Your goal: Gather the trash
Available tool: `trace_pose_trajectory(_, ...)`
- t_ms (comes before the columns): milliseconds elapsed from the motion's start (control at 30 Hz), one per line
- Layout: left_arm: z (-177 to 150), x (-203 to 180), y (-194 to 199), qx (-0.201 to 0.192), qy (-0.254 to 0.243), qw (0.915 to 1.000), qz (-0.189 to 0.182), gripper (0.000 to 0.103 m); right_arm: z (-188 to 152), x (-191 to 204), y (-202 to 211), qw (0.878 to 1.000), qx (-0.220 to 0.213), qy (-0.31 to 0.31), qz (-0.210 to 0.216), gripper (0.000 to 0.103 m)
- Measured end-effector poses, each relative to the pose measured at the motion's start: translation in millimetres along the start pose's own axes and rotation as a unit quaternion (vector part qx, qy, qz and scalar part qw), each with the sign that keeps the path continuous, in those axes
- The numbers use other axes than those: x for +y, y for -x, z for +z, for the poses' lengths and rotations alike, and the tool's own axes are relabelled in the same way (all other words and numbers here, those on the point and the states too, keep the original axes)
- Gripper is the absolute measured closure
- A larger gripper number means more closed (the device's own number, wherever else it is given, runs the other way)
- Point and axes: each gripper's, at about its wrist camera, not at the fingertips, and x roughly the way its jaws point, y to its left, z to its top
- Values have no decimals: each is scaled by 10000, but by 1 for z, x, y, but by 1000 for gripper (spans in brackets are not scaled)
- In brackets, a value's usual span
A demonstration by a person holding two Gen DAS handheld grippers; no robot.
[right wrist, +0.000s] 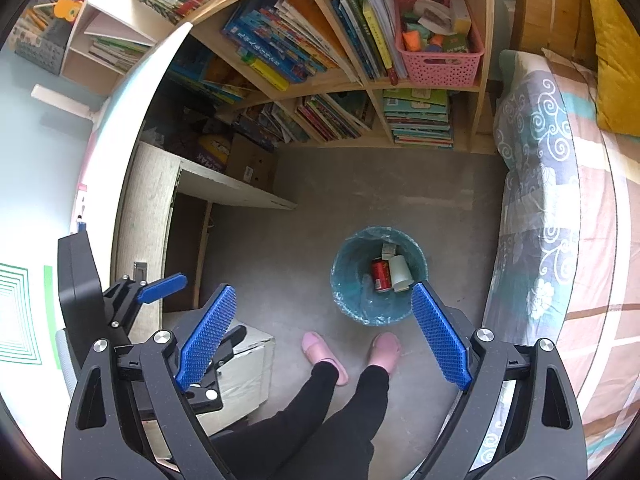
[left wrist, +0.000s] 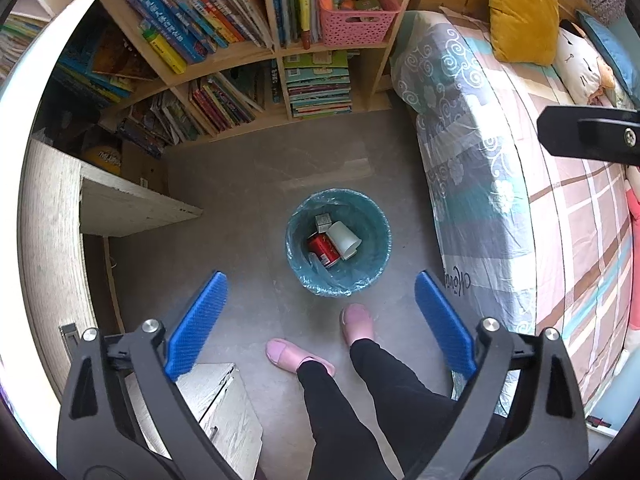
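A round bin with a blue-green liner (left wrist: 374,280) stands on the grey floor, and also shows in the right wrist view (right wrist: 352,308). Inside lie a red can (left wrist: 323,249), a white cup (left wrist: 344,237) and a small carton (left wrist: 322,222); the can (right wrist: 381,274) and the cup (right wrist: 400,272) show in the right view too. My left gripper (left wrist: 320,286) is open and empty, high above the bin. My right gripper (right wrist: 322,300) is open and empty, also high above the floor. The left gripper's blue finger (right wrist: 162,288) shows at the right view's left side.
A wooden bookshelf (left wrist: 276,54) with a pink basket (left wrist: 356,20) stands beyond the bin. A bed (left wrist: 500,184) with a yellow pillow (left wrist: 520,12) runs along the right. A desk (left wrist: 120,200) is at the left. The person's legs and pink slippers (left wrist: 358,322) stand just before the bin.
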Motion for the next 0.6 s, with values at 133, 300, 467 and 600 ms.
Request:
trace_pose_trajectory(133, -2, 9, 6, -12, 133, 9999, 60, 7, 1, 7, -1, 9999, 30, 101, -103, 12)
trace_pose_trajectory(300, -8, 21, 16, -97, 273, 9994, 169, 7, 3, 19, -1, 9991, 84, 322, -248, 11)
trace_pose_trajectory(467, -14, 29, 28, -171, 360, 9988, 268, 7, 2, 32, -1, 9973, 98, 515, -515, 8)
trace_pose_trajectory(600, -21, 41, 34, -120, 534, 9981, 285, 7, 9, 45, -4, 9950, 329, 605, -729, 6)
